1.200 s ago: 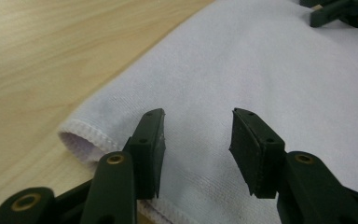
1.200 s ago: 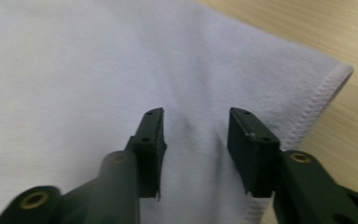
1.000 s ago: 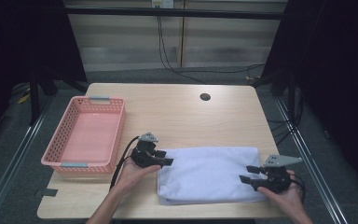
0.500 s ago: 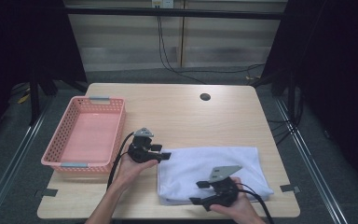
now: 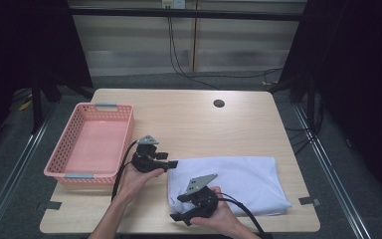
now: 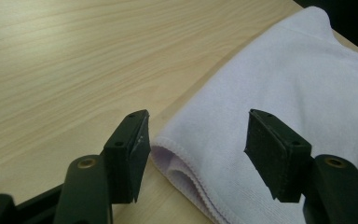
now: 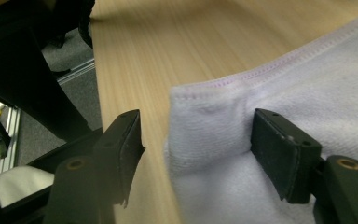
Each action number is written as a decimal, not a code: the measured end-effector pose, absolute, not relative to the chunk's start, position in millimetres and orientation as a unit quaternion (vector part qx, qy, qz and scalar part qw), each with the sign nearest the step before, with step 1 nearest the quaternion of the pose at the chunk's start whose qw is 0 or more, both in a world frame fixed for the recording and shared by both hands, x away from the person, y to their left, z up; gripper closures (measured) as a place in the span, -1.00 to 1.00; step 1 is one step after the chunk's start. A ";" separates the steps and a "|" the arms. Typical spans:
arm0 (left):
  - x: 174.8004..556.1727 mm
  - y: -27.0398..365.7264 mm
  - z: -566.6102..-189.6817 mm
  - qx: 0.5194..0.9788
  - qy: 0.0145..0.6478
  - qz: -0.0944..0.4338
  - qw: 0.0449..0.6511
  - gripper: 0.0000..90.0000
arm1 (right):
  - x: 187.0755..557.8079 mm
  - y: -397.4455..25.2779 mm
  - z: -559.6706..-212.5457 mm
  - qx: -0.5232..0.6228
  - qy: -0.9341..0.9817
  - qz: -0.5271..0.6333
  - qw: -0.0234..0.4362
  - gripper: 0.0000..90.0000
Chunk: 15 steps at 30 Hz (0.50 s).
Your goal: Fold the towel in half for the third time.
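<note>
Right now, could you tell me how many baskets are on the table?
1: a pink plastic basket at the table's left edge, to the left of the left gripper and apart from the folded white towel.

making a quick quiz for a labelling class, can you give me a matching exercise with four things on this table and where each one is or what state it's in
Things:
1. folded white towel
2. pink basket
3. left gripper
4. right gripper

Places or states:
A. open at the towel's near left corner
B. at the table's left edge, nothing in it
C. lying flat on the near right part of the table
D. open at the towel's far left corner

Pairs: 1-C, 2-B, 3-D, 4-A
</note>
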<state>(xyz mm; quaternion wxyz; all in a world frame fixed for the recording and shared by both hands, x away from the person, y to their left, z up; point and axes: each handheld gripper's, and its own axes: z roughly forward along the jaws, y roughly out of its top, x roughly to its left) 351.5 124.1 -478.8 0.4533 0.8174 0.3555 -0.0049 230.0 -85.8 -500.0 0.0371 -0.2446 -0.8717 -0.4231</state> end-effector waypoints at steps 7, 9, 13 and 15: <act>353.0 129.3 -478.1 0.812 0.368 0.003 0.453 -0.13 | 215.9 -83.1 -504.1 -0.213 -0.882 -0.421 -0.021 -0.23; 353.5 129.8 -478.5 0.811 0.371 0.002 0.453 -0.15 | 213.7 -81.6 -504.0 -0.207 -0.885 -0.416 -0.032 -0.23; 354.0 129.8 -478.8 0.814 0.367 0.003 0.451 -0.18 | 212.0 -80.3 -503.8 -0.202 -0.888 -0.411 -0.042 -0.21; 354.4 130.1 -479.4 0.813 0.370 0.004 0.450 -0.18 | 208.4 -78.6 -504.3 -0.188 -0.894 -0.402 -0.063 -0.21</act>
